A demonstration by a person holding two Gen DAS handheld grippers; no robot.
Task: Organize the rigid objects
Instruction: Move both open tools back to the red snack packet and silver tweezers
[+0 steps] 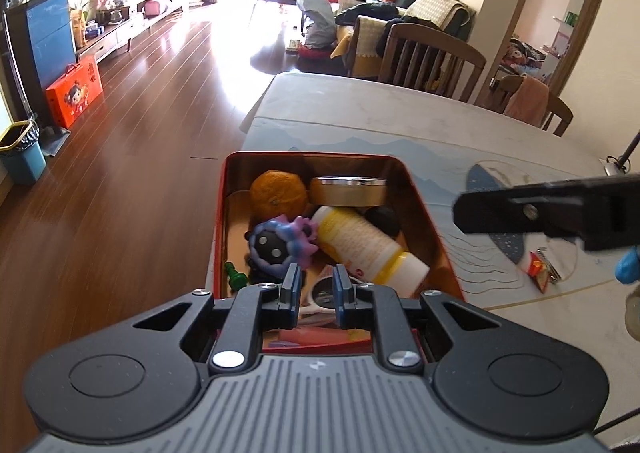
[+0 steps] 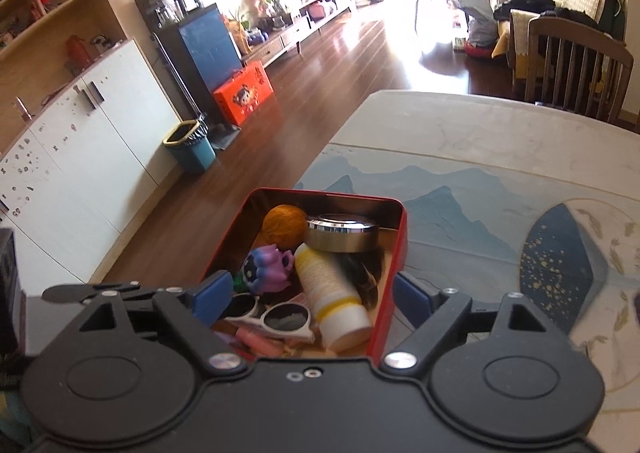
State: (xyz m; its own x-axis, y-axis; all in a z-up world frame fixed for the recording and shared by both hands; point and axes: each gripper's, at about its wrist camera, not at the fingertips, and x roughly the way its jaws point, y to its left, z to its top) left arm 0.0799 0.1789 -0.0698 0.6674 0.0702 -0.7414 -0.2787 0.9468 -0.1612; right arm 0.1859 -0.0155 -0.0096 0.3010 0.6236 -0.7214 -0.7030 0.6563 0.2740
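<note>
A red tin box [image 1: 218, 221] [image 2: 390, 265] stands at the table's left edge. It holds an orange [image 1: 278, 193] [image 2: 285, 228], a round metal tin [image 1: 347, 191] [image 2: 342, 235], a white and yellow bottle [image 1: 368, 245] [image 2: 332, 293], a purple and black toy [image 1: 280, 243] [image 2: 266, 267], white sunglasses [image 2: 272, 319], a green piece [image 1: 236, 276] and a black object [image 1: 383, 220]. My left gripper [image 1: 316, 293] hovers over the box's near end, jaws slightly apart, empty. My right gripper [image 2: 310, 299] is wide open above the box's near end. It also shows in the left wrist view [image 1: 560, 209].
A small red packet with keys [image 1: 541, 267] lies on the tablecloth [image 1: 400, 125] right of the box. Wooden chairs [image 1: 430, 57] stand at the table's far side. Wooden floor lies left of the table, with a blue bin [image 2: 192, 147] and white cabinets [image 2: 80, 157].
</note>
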